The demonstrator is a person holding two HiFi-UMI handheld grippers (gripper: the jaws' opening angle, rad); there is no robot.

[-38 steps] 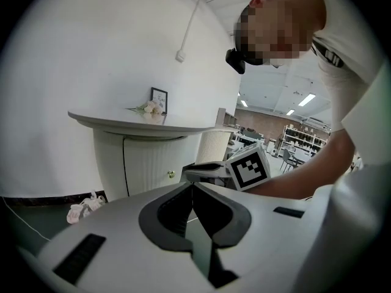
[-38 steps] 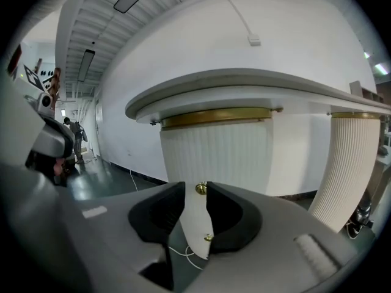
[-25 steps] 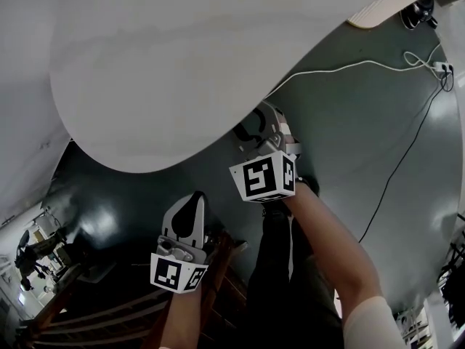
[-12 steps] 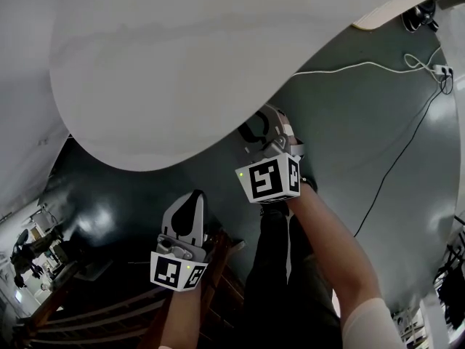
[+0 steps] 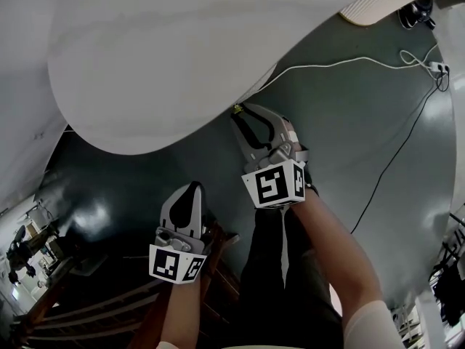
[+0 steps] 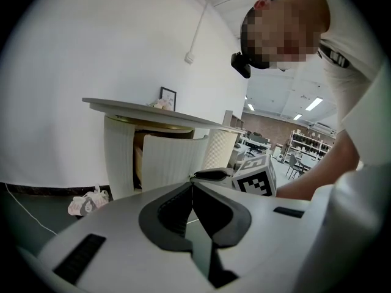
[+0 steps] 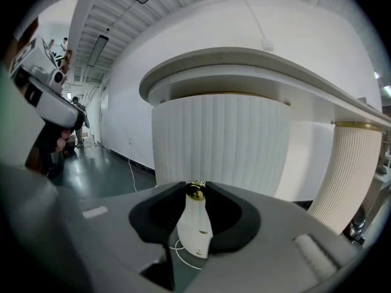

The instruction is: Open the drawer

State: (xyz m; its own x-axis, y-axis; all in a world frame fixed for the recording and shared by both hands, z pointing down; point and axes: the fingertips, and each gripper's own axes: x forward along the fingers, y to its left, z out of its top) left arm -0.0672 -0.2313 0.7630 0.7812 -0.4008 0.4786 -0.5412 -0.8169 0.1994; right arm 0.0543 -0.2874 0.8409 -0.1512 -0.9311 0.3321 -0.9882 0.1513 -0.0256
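Observation:
The drawer is a curved, ribbed white front (image 7: 220, 139) under the round white table top (image 5: 182, 64). My right gripper (image 7: 195, 192) is shut on its small brass knob (image 7: 195, 189), which shows at the fingertips in the head view too (image 5: 237, 109). In the left gripper view the drawer front (image 6: 174, 157) stands out from the ribbed body with a dark gap on its left side. My left gripper (image 6: 192, 186) is shut with nothing in it and hangs lower and to the left (image 5: 193, 189), apart from the drawer.
A white cable (image 5: 341, 65) runs over the dark floor to a power strip (image 5: 439, 67) at the upper right. A wooden chair (image 5: 211, 267) and the person's dark trouser legs (image 5: 280, 275) are below the grippers. A small pale bundle (image 6: 85, 203) lies on the floor by the wall.
The right gripper has closed on the knob and drawn back from under the table top, so its fingers now show in the head view. The left gripper has stayed where it was.

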